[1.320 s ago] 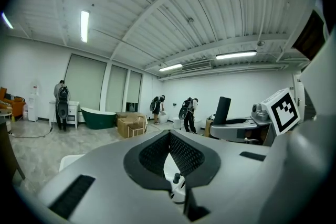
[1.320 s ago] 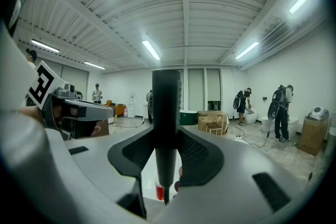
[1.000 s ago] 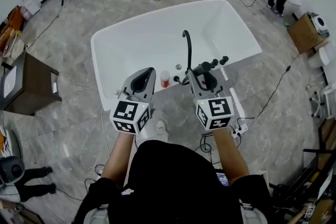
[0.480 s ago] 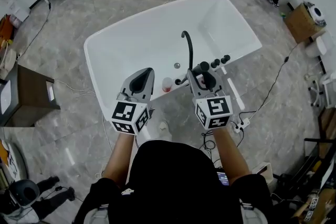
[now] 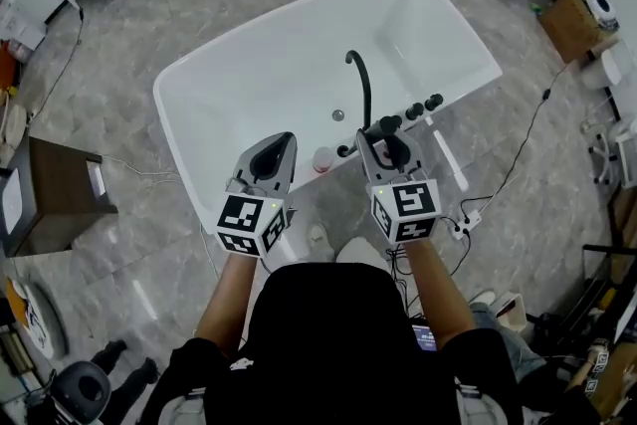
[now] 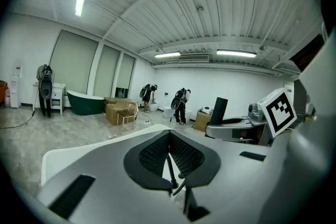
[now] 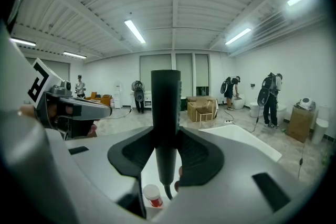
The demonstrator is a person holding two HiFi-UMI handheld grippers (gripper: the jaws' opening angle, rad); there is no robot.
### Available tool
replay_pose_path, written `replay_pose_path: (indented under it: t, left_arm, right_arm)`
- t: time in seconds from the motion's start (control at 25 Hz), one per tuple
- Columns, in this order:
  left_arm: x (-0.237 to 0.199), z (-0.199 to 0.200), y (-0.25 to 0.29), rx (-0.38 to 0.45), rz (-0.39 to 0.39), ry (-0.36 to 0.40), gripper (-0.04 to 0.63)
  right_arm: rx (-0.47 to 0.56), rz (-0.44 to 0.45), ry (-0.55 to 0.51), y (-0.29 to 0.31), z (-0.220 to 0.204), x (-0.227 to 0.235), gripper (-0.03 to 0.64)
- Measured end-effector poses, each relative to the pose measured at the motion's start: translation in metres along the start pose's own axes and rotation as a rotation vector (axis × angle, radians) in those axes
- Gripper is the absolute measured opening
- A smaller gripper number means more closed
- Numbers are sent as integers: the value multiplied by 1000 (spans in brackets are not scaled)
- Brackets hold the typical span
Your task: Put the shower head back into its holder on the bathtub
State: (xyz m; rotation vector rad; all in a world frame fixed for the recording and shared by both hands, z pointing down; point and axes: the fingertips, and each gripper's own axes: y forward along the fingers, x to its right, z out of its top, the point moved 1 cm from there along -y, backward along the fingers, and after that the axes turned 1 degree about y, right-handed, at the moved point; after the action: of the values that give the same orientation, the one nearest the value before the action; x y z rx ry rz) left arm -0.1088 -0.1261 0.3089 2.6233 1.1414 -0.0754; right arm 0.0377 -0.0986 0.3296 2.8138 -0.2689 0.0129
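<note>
The white bathtub (image 5: 259, 80) lies ahead of me, with a black curved faucet (image 5: 358, 80) and a row of black knobs (image 5: 419, 109) on its near rim. My right gripper (image 5: 387, 128) (image 7: 167, 162) is shut on the black shower head (image 7: 166, 107), which stands upright between the pads; its thin hose (image 7: 167, 190) hangs below. The gripper hovers over the near rim beside the knobs. My left gripper (image 5: 278, 142) (image 6: 169, 162) is shut with nothing in it, near the tub's rim to the left.
A small red-capped bottle (image 5: 323, 157) (image 7: 152, 195) stands on the rim between the grippers. A power strip (image 5: 463, 227) and cables lie on the floor at right. A brown cabinet (image 5: 60, 189) stands left, a cardboard box (image 5: 572, 23) far right. People stand in the background.
Both grippers have moved forward and down, closer to the tub's near rim. The right one still holds the shower head. The left one stays shut.
</note>
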Motion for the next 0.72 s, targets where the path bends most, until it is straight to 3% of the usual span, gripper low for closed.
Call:
replay_pose_path:
  t: [0.28,0.72]
  left_arm:
    - [6,-21,20,-55,-23,-2,14]
    - [31,-61,59,-111,16,-46,14]
  right_arm:
    - [-32,-2,15,12,-16,14,137]
    - [-108,52,27,20,-59,53,137]
